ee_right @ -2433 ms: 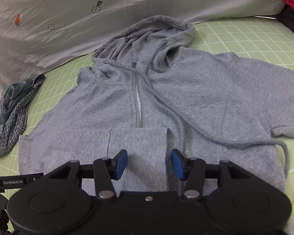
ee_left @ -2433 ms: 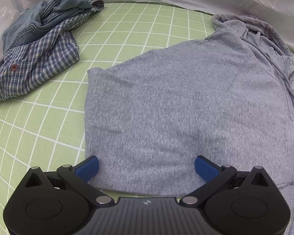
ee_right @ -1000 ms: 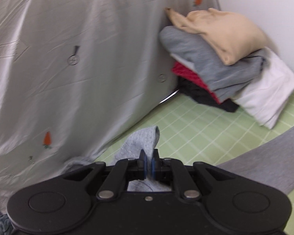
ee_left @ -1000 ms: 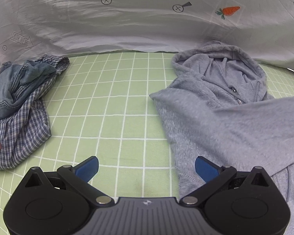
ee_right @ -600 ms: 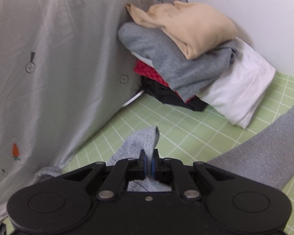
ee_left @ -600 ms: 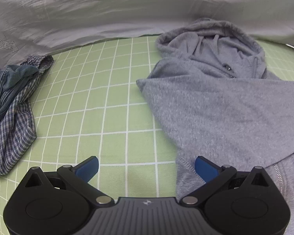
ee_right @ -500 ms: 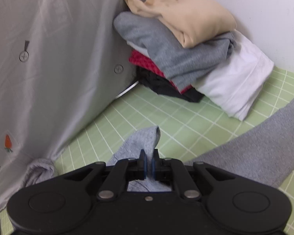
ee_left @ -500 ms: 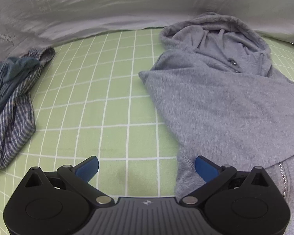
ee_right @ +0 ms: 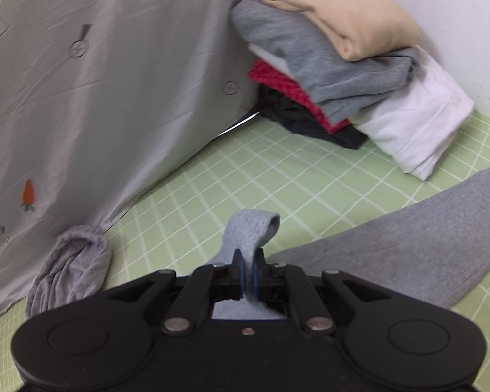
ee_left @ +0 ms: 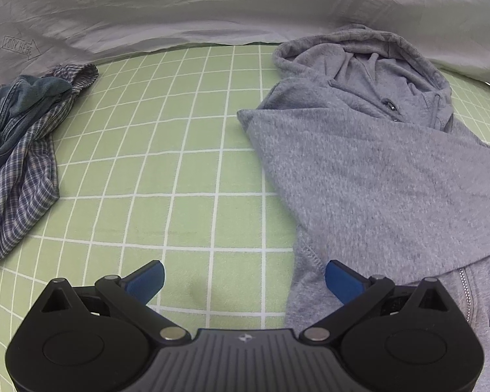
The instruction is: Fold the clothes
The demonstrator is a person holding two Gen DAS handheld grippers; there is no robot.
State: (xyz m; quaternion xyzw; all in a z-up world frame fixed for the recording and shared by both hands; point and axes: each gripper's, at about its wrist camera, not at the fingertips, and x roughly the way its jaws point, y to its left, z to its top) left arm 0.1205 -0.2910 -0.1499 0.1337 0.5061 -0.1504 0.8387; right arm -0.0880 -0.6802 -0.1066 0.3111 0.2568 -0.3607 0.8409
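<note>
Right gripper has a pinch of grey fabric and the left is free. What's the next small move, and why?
Probably carry the right gripper on across and lay its pinched fold of the grey hoodie flat. Its jaws are shut on fabric with a long grey band trailing over the green mat. The left gripper is open, holding nothing, beside the hoodie's edge, free to steady it.

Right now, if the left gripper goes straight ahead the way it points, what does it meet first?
Bare green grid mat lies ahead between the open jaws of the left gripper; the grey hoodie edge sits just by its right finger. Beyond that is the grey carrot-print sheet. Depth is unclear.
</note>
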